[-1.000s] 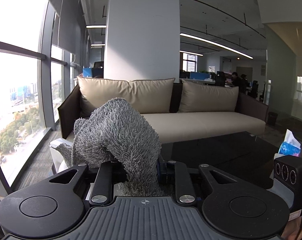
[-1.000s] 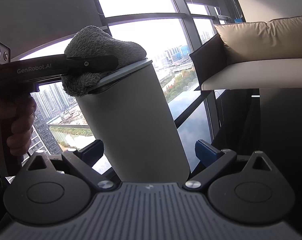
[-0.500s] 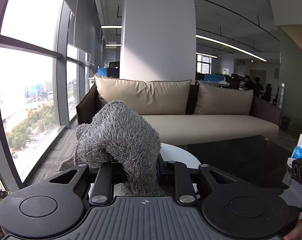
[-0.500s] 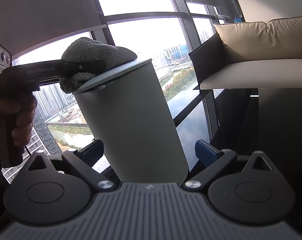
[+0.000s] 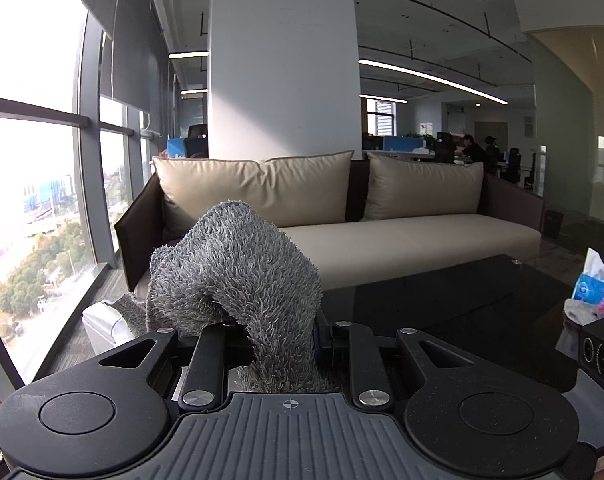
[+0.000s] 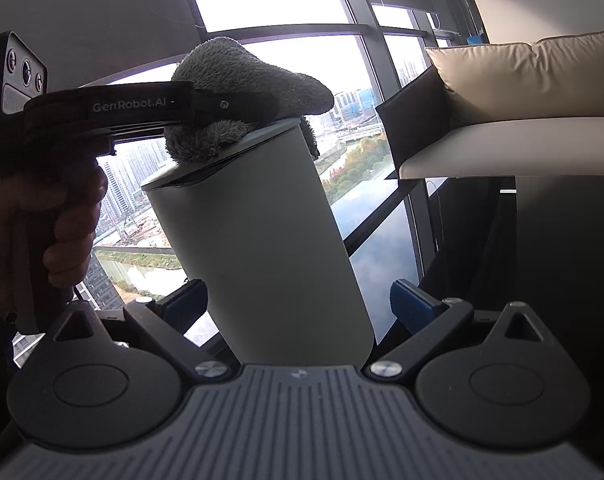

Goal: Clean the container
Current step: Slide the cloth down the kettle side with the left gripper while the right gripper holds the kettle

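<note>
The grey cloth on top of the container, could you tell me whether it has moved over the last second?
Yes. In the right wrist view the grey cloth has slid rightward across the container lid, now overhanging its far edge, nearer the sofa.

Container [image 6: 262,240]: pale grey cylinder, lidded, tilted left, held aloft. Cloth [image 6: 246,76]: grey, shaggy, bunched, pressed on the lid.

My left gripper [image 6: 238,106] matte black, white GenRobot.AI lettering, three-lens camera block, my right gripper [image 6: 298,300] black linkages, silver screws, blue pads [image 6: 407,304], ribbed grey housing
</note>
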A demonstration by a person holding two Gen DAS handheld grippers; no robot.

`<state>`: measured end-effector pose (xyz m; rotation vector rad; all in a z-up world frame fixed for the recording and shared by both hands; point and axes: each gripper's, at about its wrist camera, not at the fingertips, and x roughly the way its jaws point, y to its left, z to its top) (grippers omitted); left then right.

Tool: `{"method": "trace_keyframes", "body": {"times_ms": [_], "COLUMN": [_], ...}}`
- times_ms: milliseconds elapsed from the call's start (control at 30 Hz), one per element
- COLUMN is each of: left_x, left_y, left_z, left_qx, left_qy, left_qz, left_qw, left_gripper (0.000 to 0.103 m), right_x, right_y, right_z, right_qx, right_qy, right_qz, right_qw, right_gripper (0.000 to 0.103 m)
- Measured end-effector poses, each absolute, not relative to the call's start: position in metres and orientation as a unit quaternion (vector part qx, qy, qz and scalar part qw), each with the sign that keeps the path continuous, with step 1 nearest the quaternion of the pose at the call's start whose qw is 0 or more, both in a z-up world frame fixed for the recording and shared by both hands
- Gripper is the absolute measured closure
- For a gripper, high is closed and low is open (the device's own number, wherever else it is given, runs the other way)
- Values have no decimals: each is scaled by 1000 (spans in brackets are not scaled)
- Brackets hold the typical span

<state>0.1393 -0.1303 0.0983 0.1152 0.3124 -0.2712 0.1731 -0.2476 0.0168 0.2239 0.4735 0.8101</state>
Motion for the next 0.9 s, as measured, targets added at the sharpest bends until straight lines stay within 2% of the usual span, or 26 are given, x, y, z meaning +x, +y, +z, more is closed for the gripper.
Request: {"method": "trace_keyframes", "body": {"times_ms": [600, 900], "left_x": [98, 73], "left_y": [-99, -69], "left_z": [84, 84], "left_qx": [51, 30], "left_qy": [134, 127], "left_qz": [-120, -100], "left_qw": [982, 986], "left_gripper": [84, 84], "right_x": [170, 162], "right_y": [-235, -203], "right_z": [12, -3], "right_qx": [93, 37], "right_qy": [232, 246], "right_qz": [391, 408], "right_qw": [886, 878], "right_gripper": [3, 3]}}
